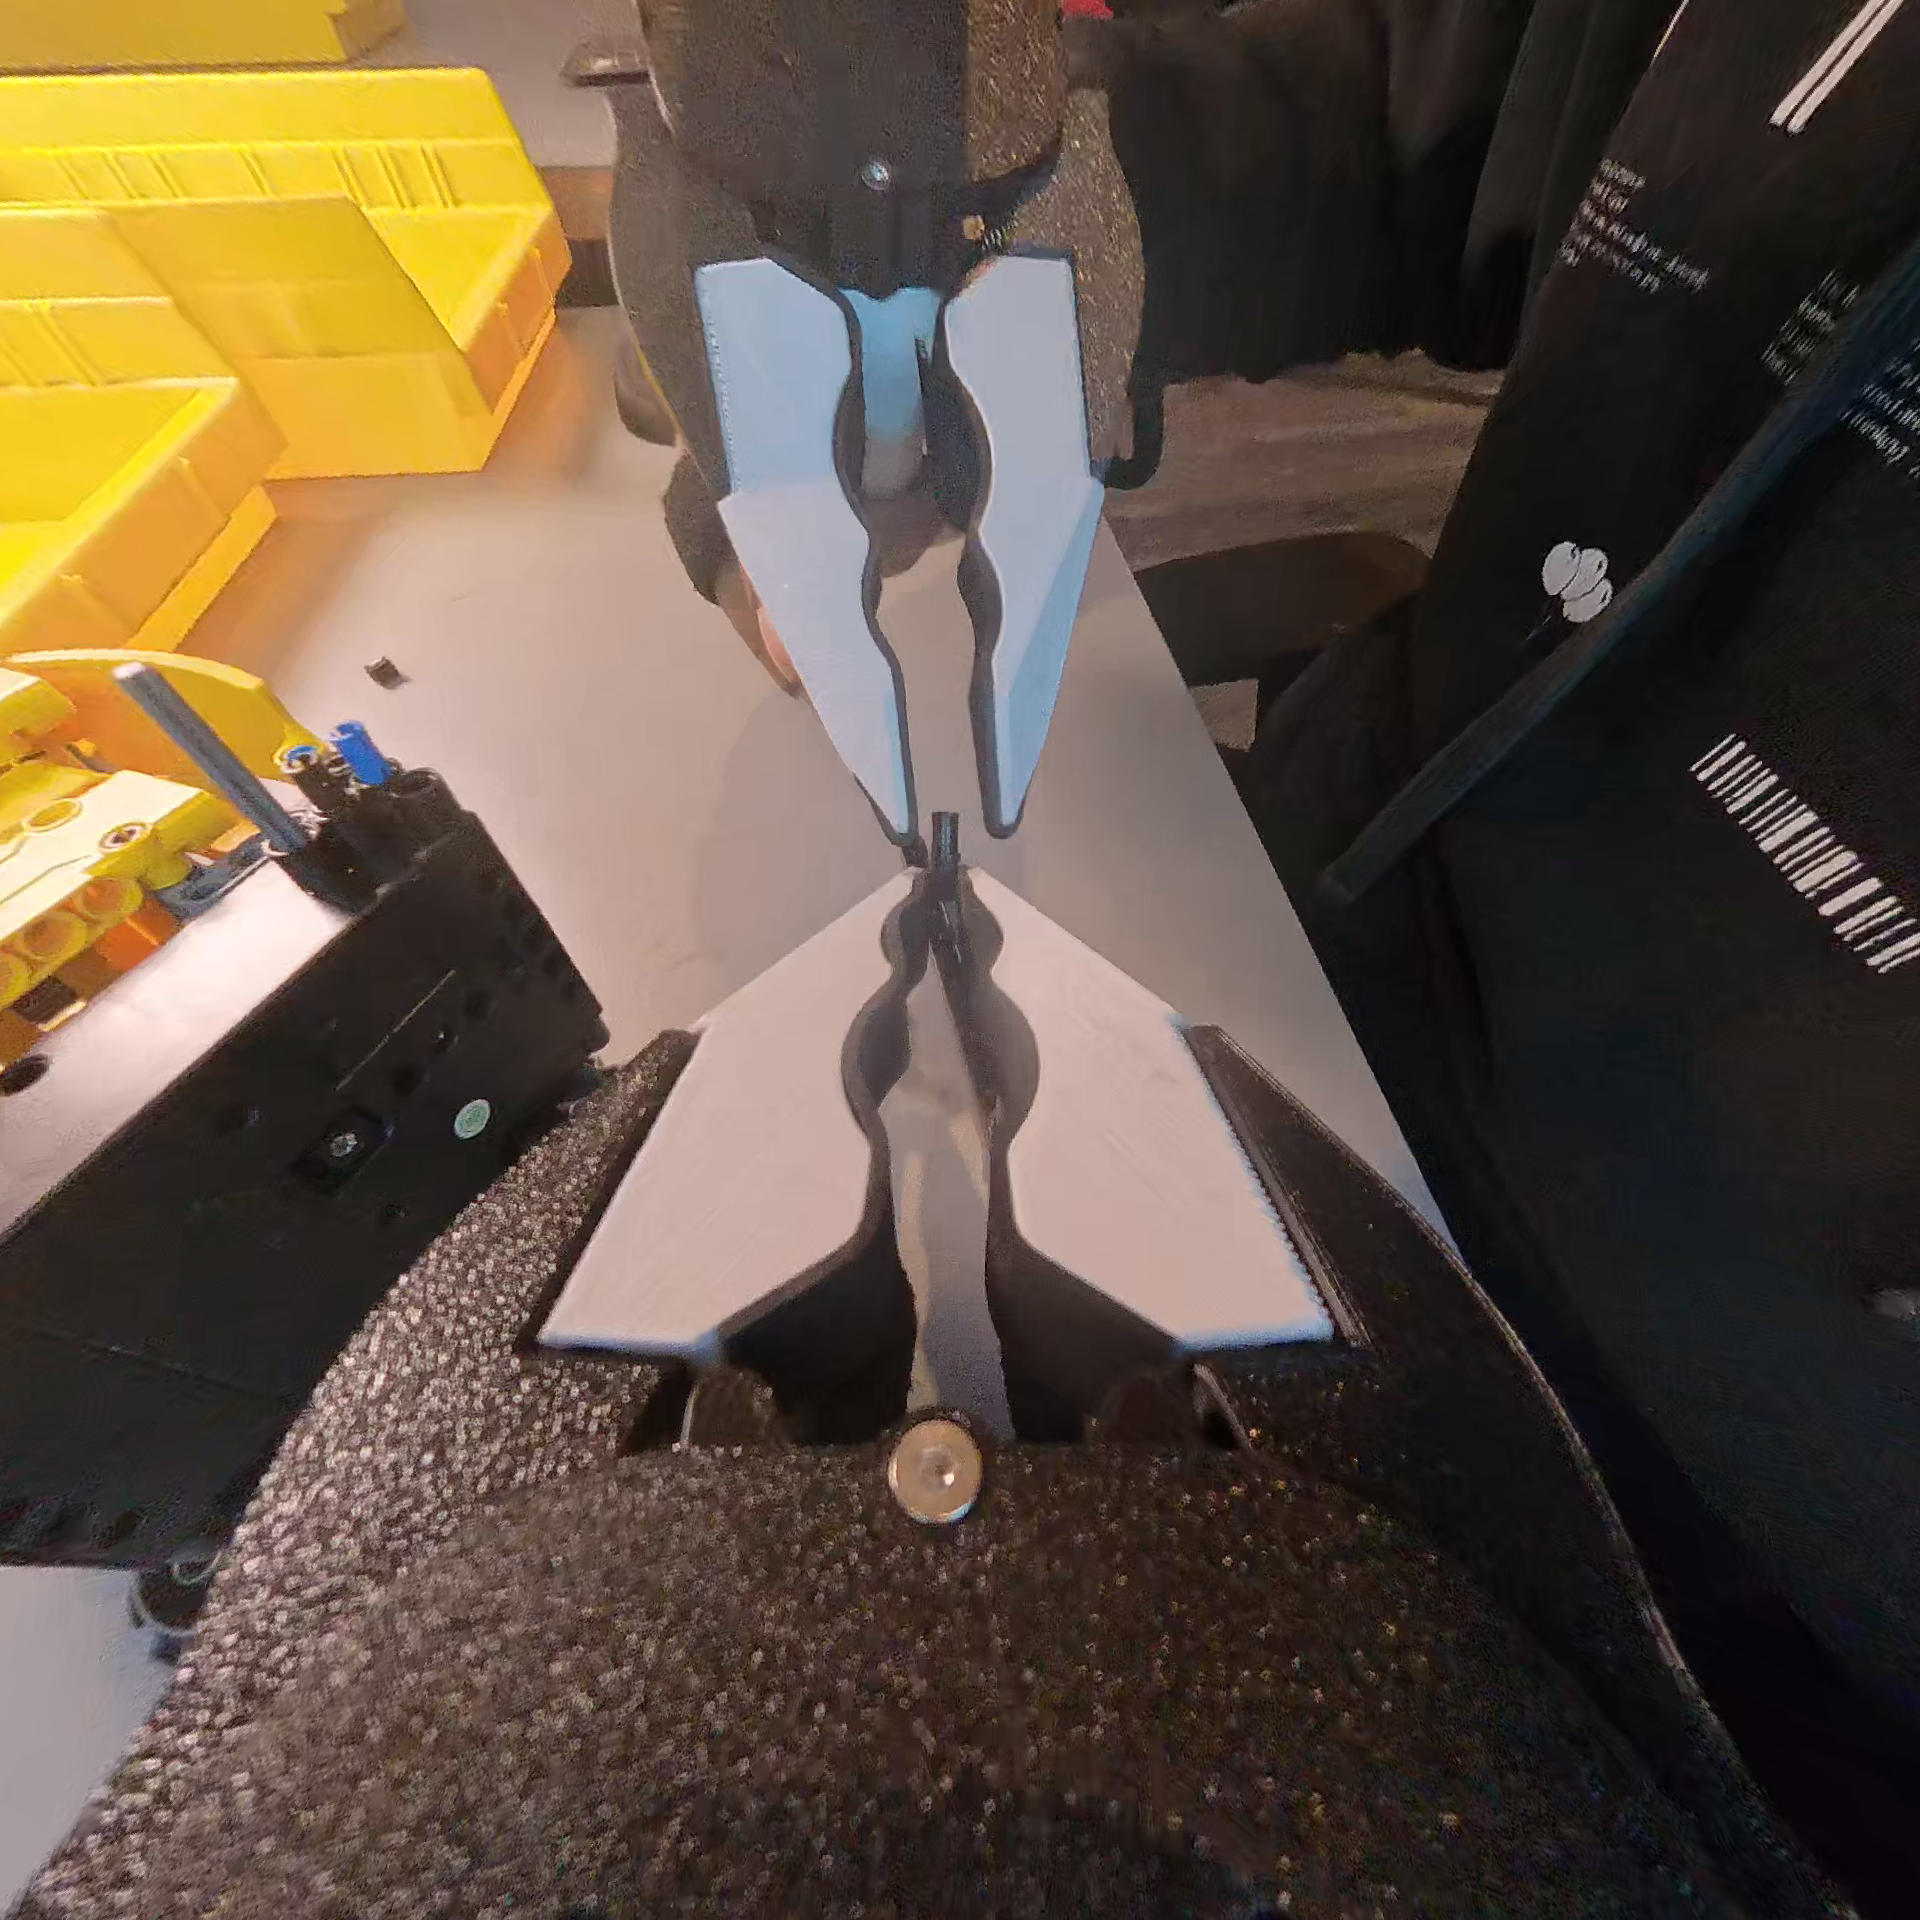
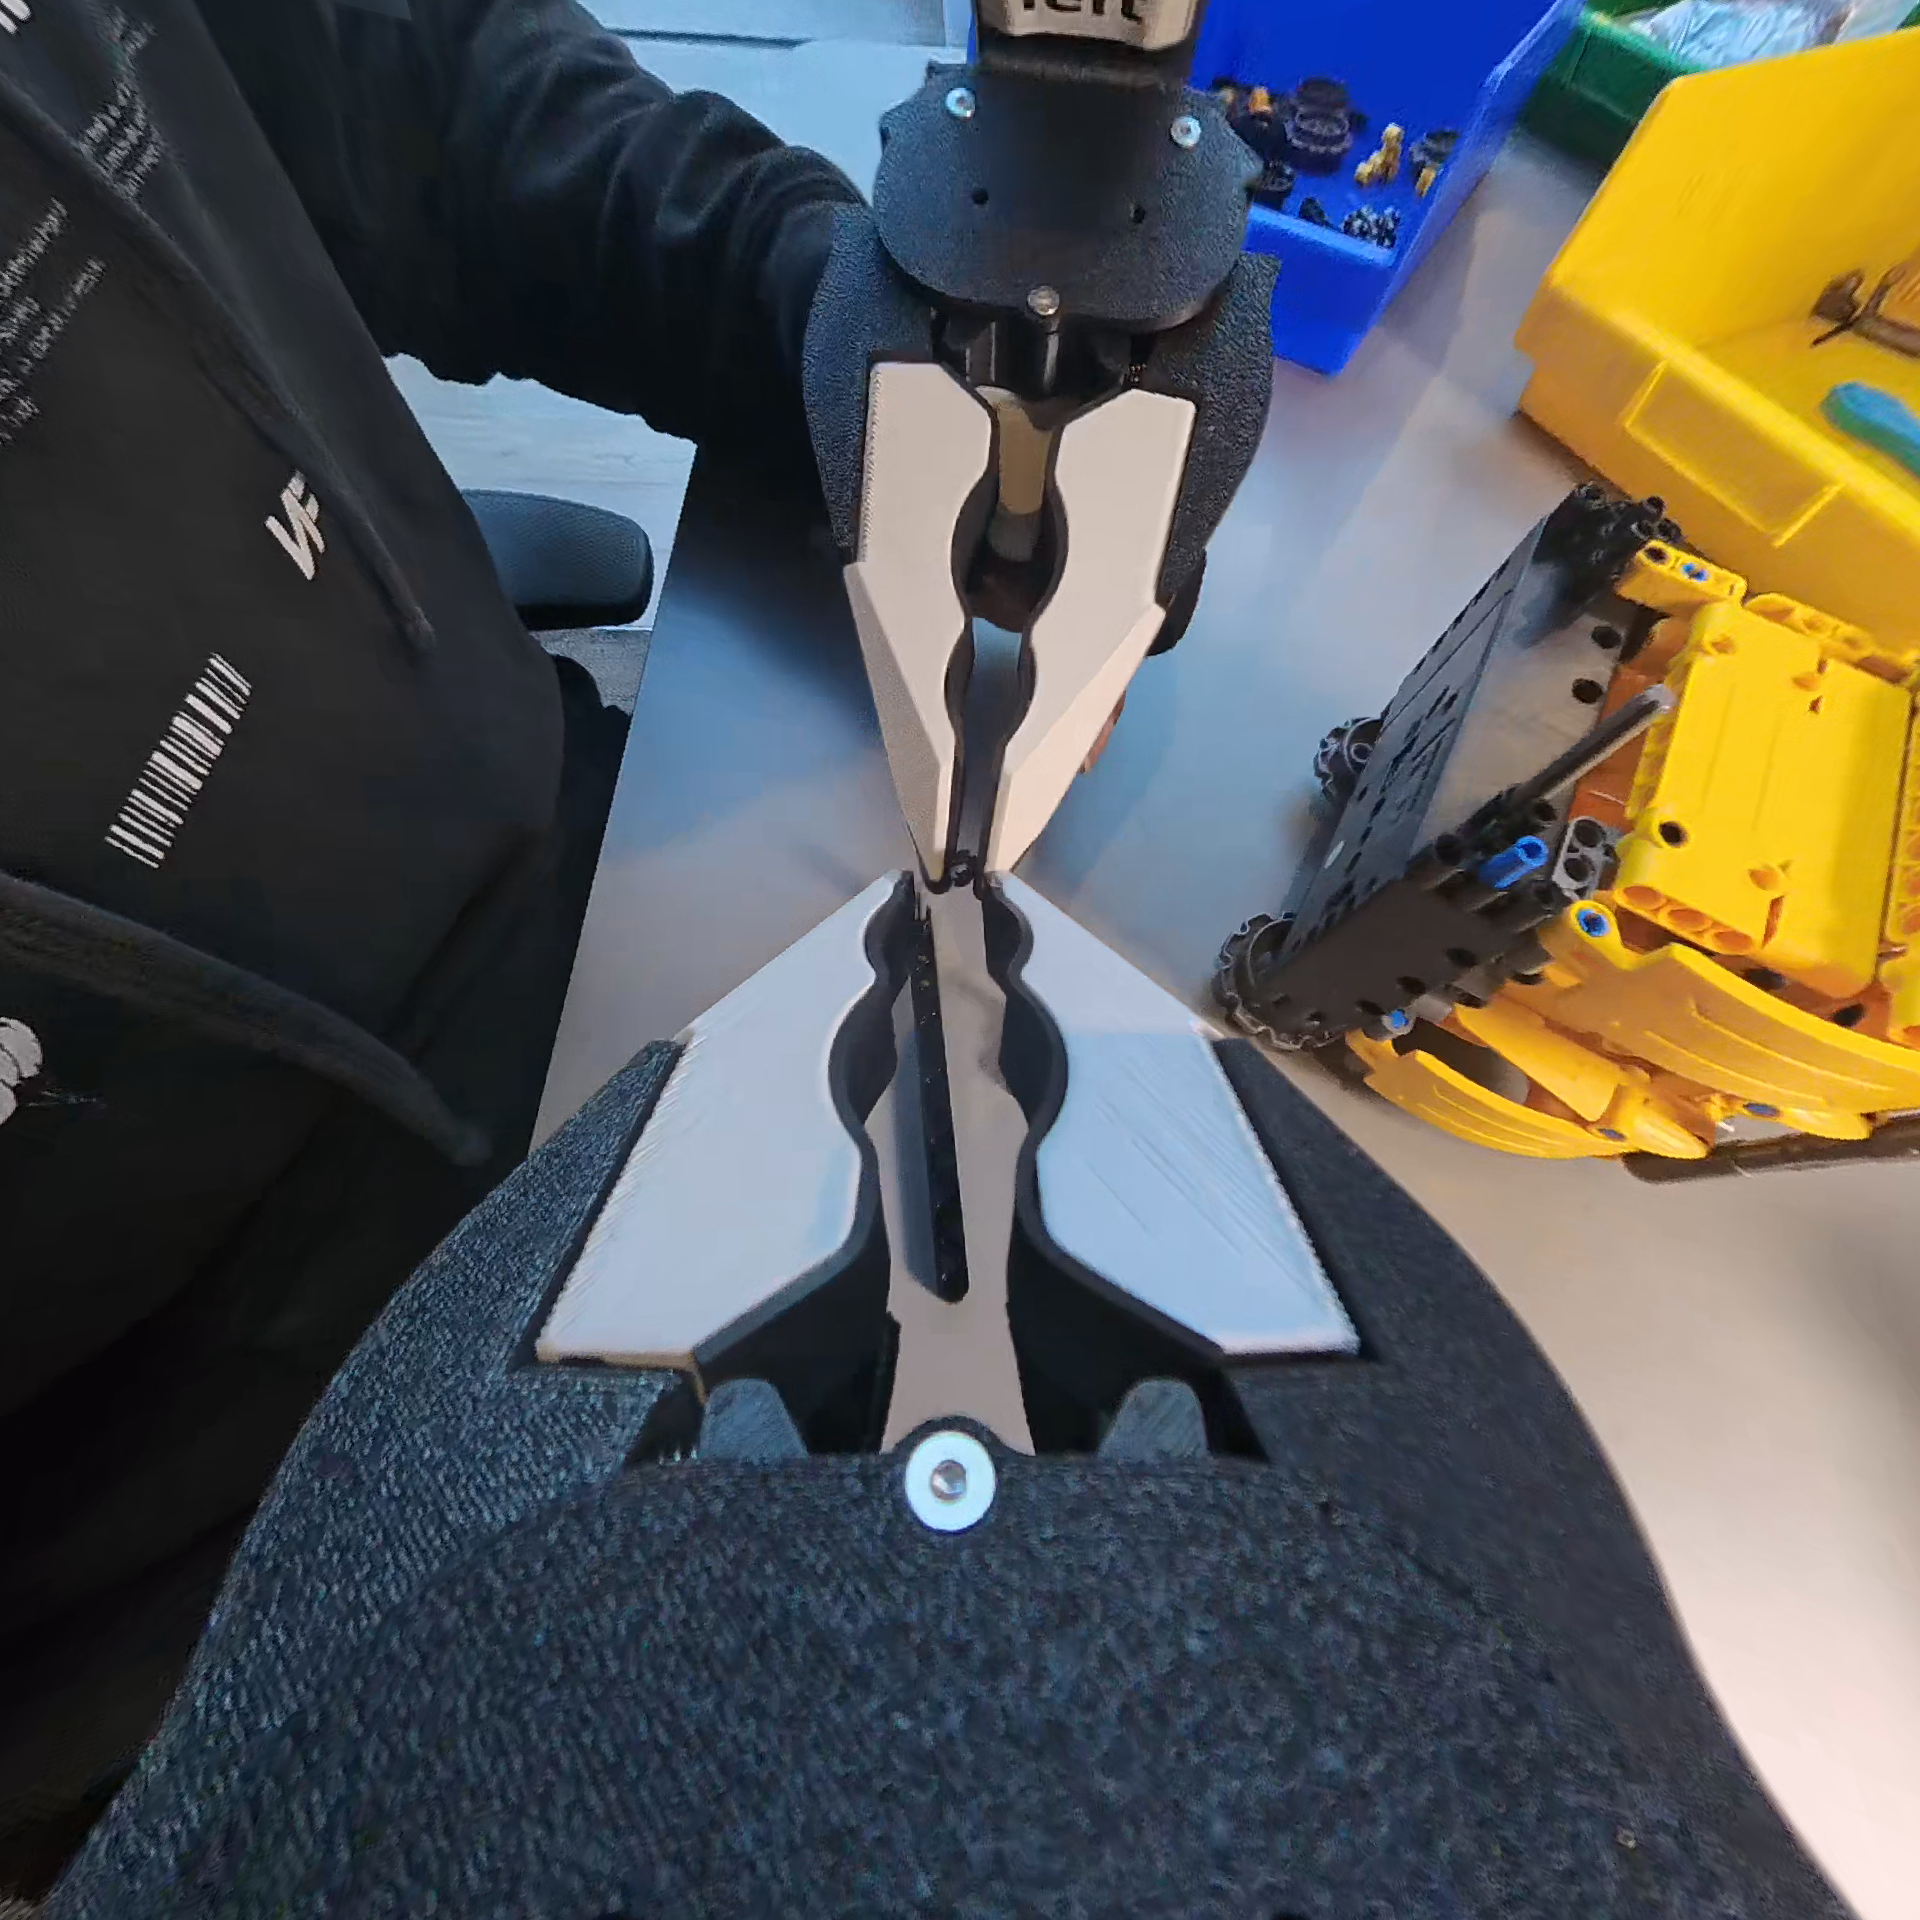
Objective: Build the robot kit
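**Two tips meeting over the surface [image 2: 1351, 727]**

Yellow-and-black brick model [image 2: 1662, 883] sits well off to the side. My left tongs [image 1: 940, 883] are pinched almost closed on a small black pin [image 1: 943, 836]. My right tongs [image 2: 945, 888] stand a crack apart with a black rod [image 2: 935, 1122] in the gap. Gripped or not, I cannot tell.
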Demonstrator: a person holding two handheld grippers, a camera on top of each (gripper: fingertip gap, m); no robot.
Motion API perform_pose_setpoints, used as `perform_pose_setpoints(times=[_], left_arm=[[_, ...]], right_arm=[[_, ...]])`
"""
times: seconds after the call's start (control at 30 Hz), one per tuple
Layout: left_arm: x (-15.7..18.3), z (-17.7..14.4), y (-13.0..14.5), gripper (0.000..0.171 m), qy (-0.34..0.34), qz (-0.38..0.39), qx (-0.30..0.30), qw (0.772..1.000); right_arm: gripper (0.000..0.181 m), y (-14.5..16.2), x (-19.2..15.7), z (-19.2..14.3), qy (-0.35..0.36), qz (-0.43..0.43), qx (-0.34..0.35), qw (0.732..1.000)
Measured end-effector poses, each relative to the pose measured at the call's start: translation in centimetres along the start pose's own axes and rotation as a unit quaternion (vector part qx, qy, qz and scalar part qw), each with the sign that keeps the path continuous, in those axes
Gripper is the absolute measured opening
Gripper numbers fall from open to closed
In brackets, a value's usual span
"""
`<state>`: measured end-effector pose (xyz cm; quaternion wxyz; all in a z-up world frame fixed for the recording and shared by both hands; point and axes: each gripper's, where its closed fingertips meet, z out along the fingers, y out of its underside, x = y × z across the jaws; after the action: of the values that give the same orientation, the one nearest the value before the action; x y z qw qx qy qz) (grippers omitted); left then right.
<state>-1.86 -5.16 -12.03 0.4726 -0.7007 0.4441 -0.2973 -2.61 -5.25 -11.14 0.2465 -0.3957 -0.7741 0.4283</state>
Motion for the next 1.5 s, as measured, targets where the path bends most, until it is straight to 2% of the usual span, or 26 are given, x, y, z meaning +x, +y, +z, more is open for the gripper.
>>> perform_pose_setpoints(times=[0.13,0.27,0.4,0.53,0.7,0.97,1.27,1.5], left_arm=[[0.1,0.3,-0.2,0.001,0.007,0.001,0.001,1.000],[-0.2,0.5,0.1,0.001,0.003,-0.002,-0.007,1.000],[-1.7,0.5,2.3,0.008,-0.023,-0.009,-0.064,0.998],[-2.1,0.9,4.8,0.015,-0.010,-0.029,-0.127,0.991],[-1.9,2.2,6.7,0.016,0.003,-0.022,-0.175,0.984],[-2.2,2.9,6.6,0.004,-0.018,0.002,-0.179,0.984],[-2.2,2.9,6.6,0.005,-0.019,-0.008,-0.174,0.985],[-2.2,2.8,6.6,0.004,-0.015,-0.018,-0.174,0.985]], right_arm=[[0.005,-0.2,0.1,0.0,0.010,-0.014,0.002,1.000],[0.005,0.2,0.4,0.1,0.011,-0.018,-0.016,1.000],[0.004,2.3,1.6,0.4,0.013,0.006,-0.077,0.997],[0.004,5.1,2.3,1.2,0.007,0.019,-0.139,0.990],[0.004,6.5,2.0,1.9,-0.006,0.017,-0.173,0.985],[0.004,6.7,1.8,1.9,-0.018,-0.014,-0.217,0.976],[0.004,6.7,1.8,2.1,-0.050,-0.072,-0.293,0.952],[0.004,6.7,1.7,2.3,-0.083,-0.090,-0.319,0.940]])
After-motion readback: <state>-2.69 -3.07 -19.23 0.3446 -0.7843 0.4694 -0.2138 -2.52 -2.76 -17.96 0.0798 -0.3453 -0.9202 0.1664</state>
